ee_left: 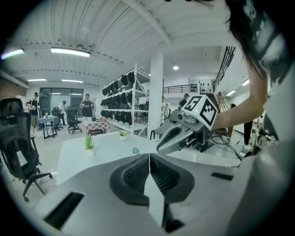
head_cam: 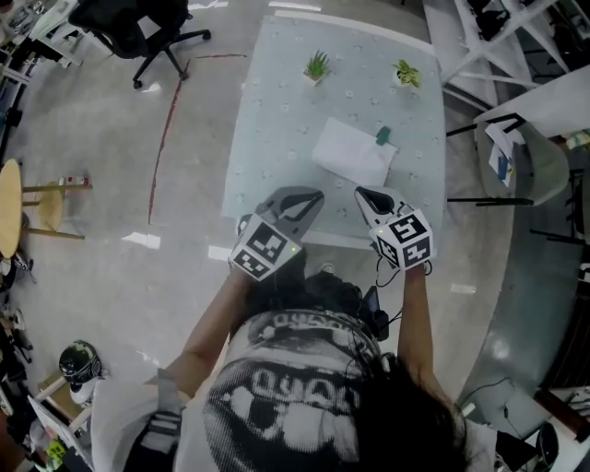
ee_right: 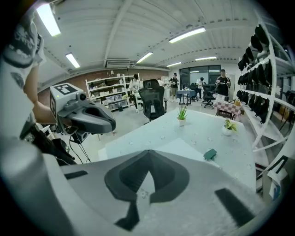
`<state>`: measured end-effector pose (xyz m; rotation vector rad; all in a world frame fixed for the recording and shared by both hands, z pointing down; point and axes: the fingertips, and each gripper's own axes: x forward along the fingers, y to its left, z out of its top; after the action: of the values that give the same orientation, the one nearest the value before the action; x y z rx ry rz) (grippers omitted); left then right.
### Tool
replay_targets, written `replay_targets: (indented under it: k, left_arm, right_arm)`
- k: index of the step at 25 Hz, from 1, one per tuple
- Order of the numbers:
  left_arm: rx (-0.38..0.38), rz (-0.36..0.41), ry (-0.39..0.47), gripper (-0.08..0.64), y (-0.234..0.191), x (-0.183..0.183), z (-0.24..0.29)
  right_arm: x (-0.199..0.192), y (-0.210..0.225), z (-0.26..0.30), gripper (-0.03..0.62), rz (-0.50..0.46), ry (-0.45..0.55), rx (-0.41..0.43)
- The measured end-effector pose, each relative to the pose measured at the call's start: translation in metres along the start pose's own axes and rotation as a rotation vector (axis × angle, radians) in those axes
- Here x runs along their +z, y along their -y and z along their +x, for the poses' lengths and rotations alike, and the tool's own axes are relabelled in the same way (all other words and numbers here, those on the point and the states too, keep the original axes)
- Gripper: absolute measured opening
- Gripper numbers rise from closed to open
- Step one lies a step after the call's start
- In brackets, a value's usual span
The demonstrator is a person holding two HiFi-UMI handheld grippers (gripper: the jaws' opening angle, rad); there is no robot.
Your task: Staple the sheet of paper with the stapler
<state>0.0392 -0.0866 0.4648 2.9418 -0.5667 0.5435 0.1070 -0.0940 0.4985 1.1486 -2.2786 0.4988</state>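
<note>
A white sheet of paper (head_cam: 350, 152) lies on the pale table (head_cam: 277, 111), with a small green stapler (head_cam: 383, 136) at its far right corner. Both grippers hover side by side over the table's near edge, short of the sheet. My left gripper (head_cam: 316, 195) has its jaws together with nothing between them. My right gripper (head_cam: 361, 193) is shut and empty too. In the right gripper view the paper (ee_right: 177, 147) and stapler (ee_right: 210, 154) lie beyond my right gripper (ee_right: 148, 152), and the left gripper (ee_right: 112, 126) shows at the left.
Two small potted plants (head_cam: 316, 64) (head_cam: 406, 73) stand at the table's far end. A black office chair (head_cam: 138, 28) is on the floor to the far left, a wooden stool (head_cam: 14, 207) at the left edge. White frames and a chair (head_cam: 535, 166) crowd the right side.
</note>
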Motion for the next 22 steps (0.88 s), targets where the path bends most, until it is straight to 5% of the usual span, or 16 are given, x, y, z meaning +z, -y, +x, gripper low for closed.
replay_targets:
  k: [22]
  left_arm:
    - [0.205,-0.018,-0.013,0.005,0.129,0.009,-0.018]
  right_arm:
    - [-0.065,-0.071,-0.108,-0.001,0.017,0.174,0.128]
